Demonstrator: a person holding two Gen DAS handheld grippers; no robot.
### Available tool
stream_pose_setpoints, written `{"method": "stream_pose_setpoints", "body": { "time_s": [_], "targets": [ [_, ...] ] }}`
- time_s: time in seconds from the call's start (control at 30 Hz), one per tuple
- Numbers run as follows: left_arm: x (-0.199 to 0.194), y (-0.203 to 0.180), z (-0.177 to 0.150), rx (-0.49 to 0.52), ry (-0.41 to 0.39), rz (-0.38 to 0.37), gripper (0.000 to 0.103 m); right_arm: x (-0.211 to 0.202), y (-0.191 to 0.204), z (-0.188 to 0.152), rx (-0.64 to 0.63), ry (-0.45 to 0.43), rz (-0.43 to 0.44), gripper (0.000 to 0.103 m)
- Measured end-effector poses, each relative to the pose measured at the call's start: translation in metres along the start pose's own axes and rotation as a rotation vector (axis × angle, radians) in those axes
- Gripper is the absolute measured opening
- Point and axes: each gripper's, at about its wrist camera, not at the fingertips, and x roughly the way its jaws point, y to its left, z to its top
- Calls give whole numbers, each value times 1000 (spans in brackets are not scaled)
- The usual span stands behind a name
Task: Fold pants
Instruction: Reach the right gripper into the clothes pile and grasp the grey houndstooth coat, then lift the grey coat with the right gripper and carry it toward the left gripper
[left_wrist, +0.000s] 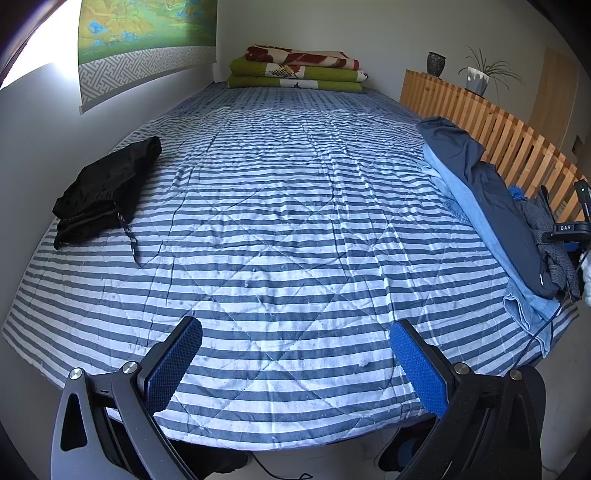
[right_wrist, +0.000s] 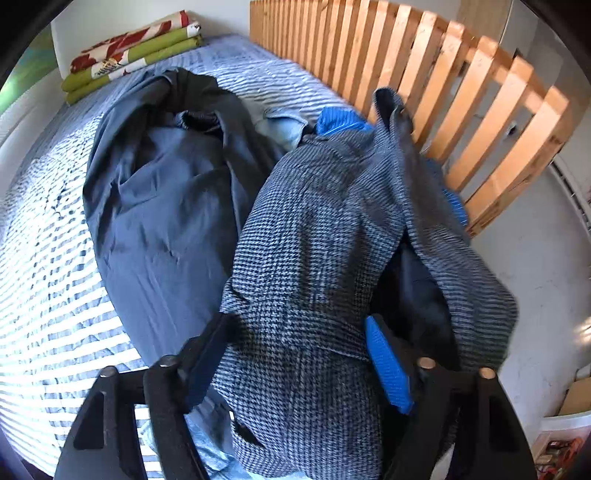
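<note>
my left gripper (left_wrist: 295, 354) hangs with its jaws wide and empty above the near edge of the striped quilt (left_wrist: 280, 229). folded black pants (left_wrist: 99, 195) lie well off to its left, and a clothes pile (left_wrist: 491, 206) sits far to its right by the slatted rail (left_wrist: 480, 122). my right gripper (right_wrist: 301, 354) has its jaws spread around the grey checked pants (right_wrist: 317, 236), with cloth bunched between them; navy pants (right_wrist: 162, 206) lie just left.

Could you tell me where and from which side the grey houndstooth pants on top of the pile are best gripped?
Grip the bunched band of the grey houndstooth pants from the bed's near edge: it sits topmost between the right gripper's open jaws.
</note>
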Motion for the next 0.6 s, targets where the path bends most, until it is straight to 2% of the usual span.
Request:
{"method": "stream_pose_setpoints", "body": {
  "time_s": [0.03, 0.07, 0.1, 0.13, 0.23, 0.3, 0.4, 0.6],
  "targets": [
    [0, -1, -1, 0, 1, -1, 103, 2, 1, 1, 0, 8, 4, 49],
    [0, -2, -1, 0, 3, -2, 103, 3, 1, 1, 6, 8, 6, 44],
    [1, -1, 0, -1, 5, -3, 103, 2, 0, 0, 12, 6, 6, 33],
    [2, -1, 0, 1, 7, -2, 103, 2, 0, 0, 16, 2, 6, 26],
    [6, -2, 2, 15, 6, 3, 103, -6, -5, 0, 49, -22, 34, 16],
    [7, -3, 6, 29, 0, 5, 103, -14, -6, 0, 68, -39, 53, 12],
    [8, -6, 12, 38, -13, 6, 103, -32, 6, -1, 54, -64, 112, 11],
    [4, -8, 17, 47, -31, 6, 103, -68, 56, -8, -33, -124, 149, 11]
  ]
}}
